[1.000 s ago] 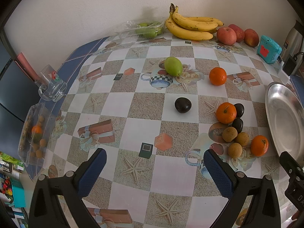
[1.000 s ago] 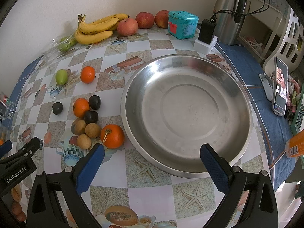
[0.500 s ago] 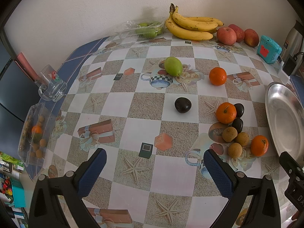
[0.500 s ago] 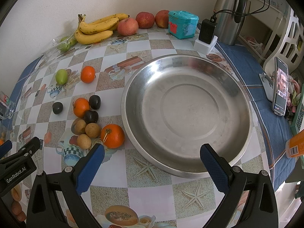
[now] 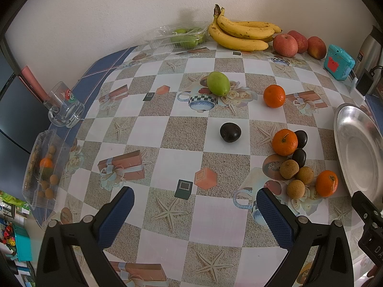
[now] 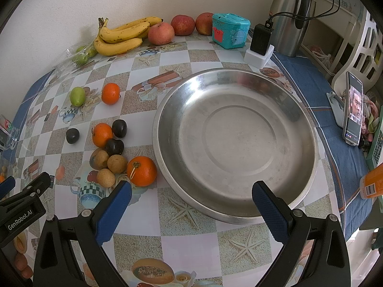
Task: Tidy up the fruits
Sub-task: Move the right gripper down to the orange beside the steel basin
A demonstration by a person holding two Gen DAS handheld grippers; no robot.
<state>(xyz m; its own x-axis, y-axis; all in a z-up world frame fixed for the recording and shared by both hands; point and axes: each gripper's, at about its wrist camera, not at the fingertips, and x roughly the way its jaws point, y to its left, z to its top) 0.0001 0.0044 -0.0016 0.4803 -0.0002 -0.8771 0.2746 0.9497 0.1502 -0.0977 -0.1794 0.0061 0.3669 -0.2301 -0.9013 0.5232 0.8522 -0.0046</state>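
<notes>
Bare tablecloth (image 5: 143, 143) lies between the left gripper (image 5: 195, 205) and the lone dark plum (image 5: 230, 132). The fruit cluster (image 6: 115, 153) crowds the steel basin (image 6: 237, 143) left rim; its interior is unobstructed.

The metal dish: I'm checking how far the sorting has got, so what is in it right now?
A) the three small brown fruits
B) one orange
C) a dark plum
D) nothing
D: the metal dish shows only its bare shiny bottom, while the nearest orange and the small brown fruits lie on the tablecloth to its left.
</notes>
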